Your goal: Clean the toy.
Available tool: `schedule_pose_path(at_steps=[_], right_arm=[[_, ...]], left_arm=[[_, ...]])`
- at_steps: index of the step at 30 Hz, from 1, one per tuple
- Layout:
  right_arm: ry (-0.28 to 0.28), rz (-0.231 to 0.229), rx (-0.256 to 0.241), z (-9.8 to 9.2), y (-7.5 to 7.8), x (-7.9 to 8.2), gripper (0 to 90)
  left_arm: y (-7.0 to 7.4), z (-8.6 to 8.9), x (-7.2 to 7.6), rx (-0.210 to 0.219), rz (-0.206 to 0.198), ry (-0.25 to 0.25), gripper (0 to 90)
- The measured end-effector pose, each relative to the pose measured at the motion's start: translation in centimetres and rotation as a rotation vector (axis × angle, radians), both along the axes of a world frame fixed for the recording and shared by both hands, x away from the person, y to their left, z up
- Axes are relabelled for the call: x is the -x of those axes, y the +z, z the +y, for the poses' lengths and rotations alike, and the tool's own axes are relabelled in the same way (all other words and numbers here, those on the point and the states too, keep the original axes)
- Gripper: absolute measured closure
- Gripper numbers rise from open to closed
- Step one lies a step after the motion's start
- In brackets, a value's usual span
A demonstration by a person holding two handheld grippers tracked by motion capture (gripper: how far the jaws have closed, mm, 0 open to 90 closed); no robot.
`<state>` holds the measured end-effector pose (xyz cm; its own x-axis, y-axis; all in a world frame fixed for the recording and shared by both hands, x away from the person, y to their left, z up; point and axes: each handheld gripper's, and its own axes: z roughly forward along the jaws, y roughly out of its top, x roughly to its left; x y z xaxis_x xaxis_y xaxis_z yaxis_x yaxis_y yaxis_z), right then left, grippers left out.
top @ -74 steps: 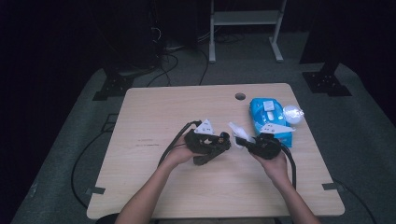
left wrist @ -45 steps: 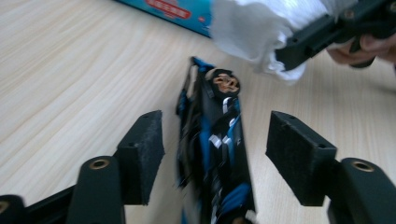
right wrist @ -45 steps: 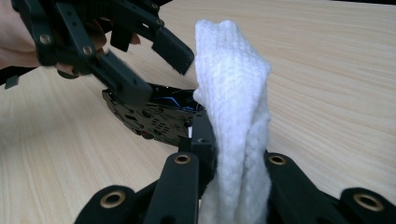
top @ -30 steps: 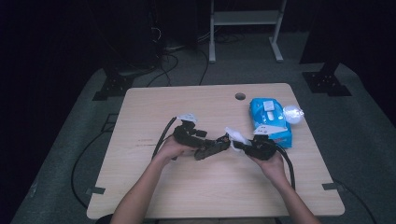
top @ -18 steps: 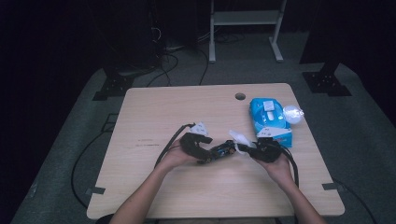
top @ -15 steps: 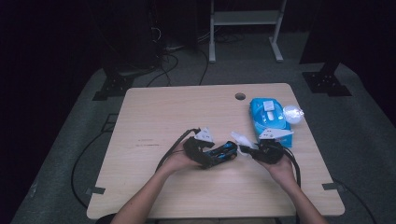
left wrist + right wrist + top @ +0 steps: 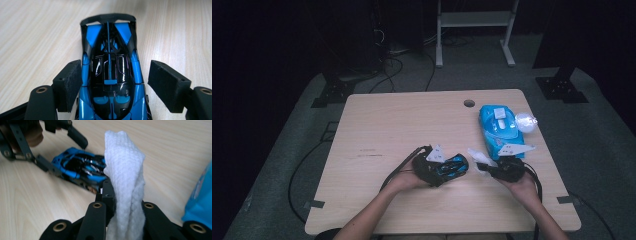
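Toy car between the left pads, white wipe pinched in the right claw

On the pale wooden table (image 7: 377, 125), the person's left hand (image 7: 404, 180) brings the left claw (image 7: 451, 166) in from the near edge. Its jaws stand apart around a small glossy blue-and-black toy racing car (image 7: 110, 75) that sits on the table at the middle of the near half. In the left gripper view the car lies lengthwise between the two black foam pads (image 7: 71, 82); the left pad is right against the car's flank, while bare wood shows between the right pad and the car, so the claw is not clamped on it.

Just to the right of the car, the right claw (image 7: 484, 169) points left toward it, held by the right hand (image 7: 522, 182). Its jaws are pressed together on a folded white woven cloth wipe (image 7: 125, 185), which stands up out of them. In the right gripper view the wipe rises directly in front of the car (image 7: 82, 168), near it; whether the two touch cannot be told.

Farther right and toward the far edge lies a flat blue plastic pack of wipes (image 7: 499, 127) with a white lid flap, and a small round clear object (image 7: 526, 121) rests just beside the pack's right side
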<state>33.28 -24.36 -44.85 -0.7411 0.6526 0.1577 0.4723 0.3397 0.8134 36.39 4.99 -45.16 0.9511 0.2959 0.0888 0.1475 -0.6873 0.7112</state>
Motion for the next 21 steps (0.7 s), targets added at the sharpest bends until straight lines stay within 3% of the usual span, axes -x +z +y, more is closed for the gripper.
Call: schedule_pose_path(at_steps=[7,9,12,17,21], right_arm=[[0.002,0.017,0.025,-2.0,-0.8,1.2,79.1],[0.001,0.034,0.038,-2.4,-1.1,1.3,68.7],[-0.018,0.027,0.081,-2.9,-1.5,1.5,60.1],[-0.029,0.021,0.077,-3.9,-1.3,2.0,48.0],[-0.035,0.021,0.035,-4.8,-1.0,2.3,37.0]], left_arm=[[0.3,1.0,0.5,0.01,-0.013,0.006,21.8],[0.4,1.2,0.6,0.027,-0.01,0.009,21.6],[0.7,1.5,0.6,0.05,0.001,0.016,21.1],[0.8,2.2,0.5,0.062,-0.003,0.02,20.0],[1.1,2.6,0.4,0.077,0.002,0.027,19.4]])
